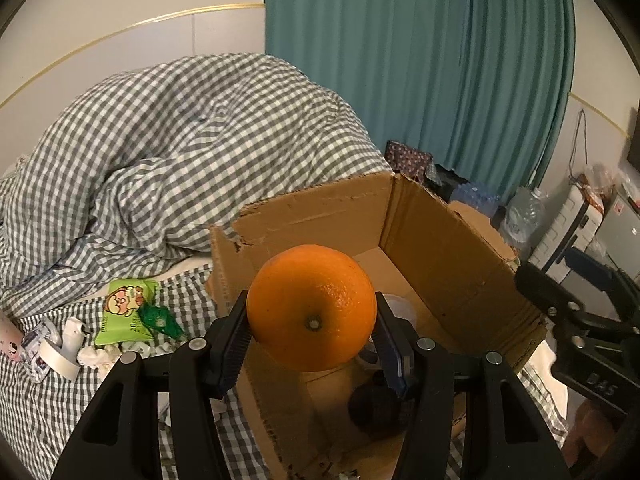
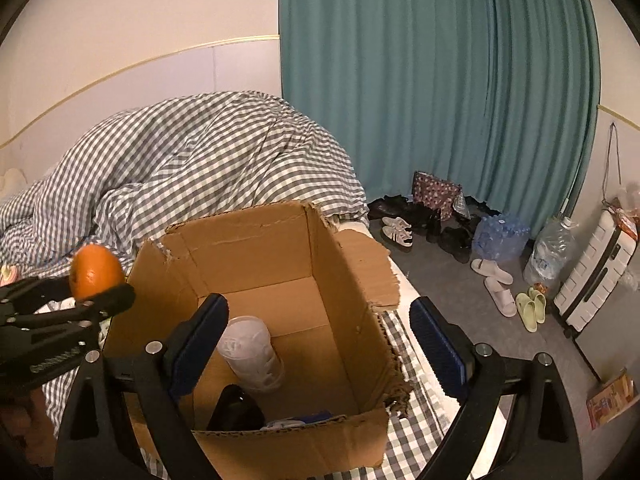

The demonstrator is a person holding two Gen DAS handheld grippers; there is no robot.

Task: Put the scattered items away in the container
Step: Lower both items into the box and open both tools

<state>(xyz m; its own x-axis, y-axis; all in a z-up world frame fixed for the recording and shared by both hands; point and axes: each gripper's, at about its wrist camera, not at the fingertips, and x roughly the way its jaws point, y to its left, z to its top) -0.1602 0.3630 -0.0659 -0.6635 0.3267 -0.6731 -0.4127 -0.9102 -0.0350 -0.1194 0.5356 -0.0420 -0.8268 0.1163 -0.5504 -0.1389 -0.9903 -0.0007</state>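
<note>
Box (image 2: 256,256) floor is partly hidden behind the near wall; a dark item (image 2: 236,410) at 6 o'clock inside cannot be identified. A clear cup (image 2: 252,354) lies on its side, long axis toward 11 o'clock. The orange (image 1: 311,307) is clamped in the left claw (image 1: 310,334) over the box, navel facing the camera. The right claw (image 2: 320,344) is spread wide, nothing between.

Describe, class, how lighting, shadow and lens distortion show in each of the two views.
Left wrist view: warm dim light, the orange bright in the left claw, deep shadow inside the cardboard box, the gold wall trim bowed by the fisheye. Right wrist view: dark round vignette at the corners, curtain edges curved, box floor shaded.
</note>
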